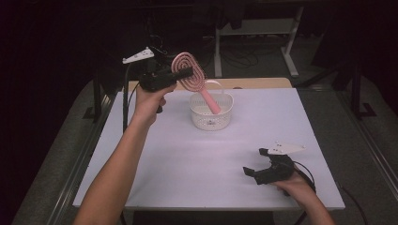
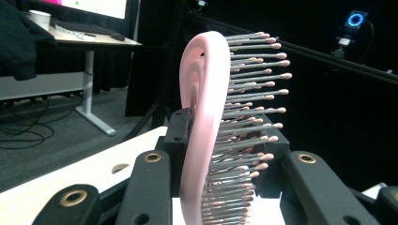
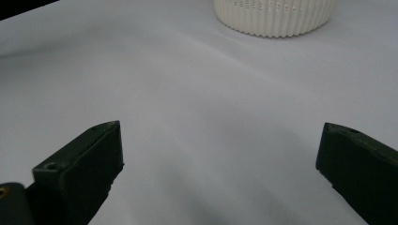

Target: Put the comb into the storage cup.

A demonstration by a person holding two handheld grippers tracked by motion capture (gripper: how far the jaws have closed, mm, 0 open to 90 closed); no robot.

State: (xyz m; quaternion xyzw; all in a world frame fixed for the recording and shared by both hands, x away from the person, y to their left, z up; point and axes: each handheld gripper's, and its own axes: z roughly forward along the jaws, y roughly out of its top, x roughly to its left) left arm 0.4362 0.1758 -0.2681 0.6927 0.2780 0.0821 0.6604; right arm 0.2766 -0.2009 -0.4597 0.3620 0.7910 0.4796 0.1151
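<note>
While its handle end dips into a white perforated plastic basket (image 1: 211,111), a pink oval plastic hairbrush with a spiral vented head (image 1: 190,71) is held tilted above the far middle of the white table (image 1: 187,159). The brush head is clamped between the black jaws of the left gripper (image 1: 184,73), with the bristles seen side-on in the left gripper view (image 2: 244,117). The left gripper is raised off the table by a bare forearm. Near the front right corner, well apart from the basket, the right gripper (image 1: 257,165) is rested low on the table, its jaws spread wide with nothing between them (image 3: 220,159). The basket's ribbed wall (image 3: 274,16) is seen ahead of it.
</note>
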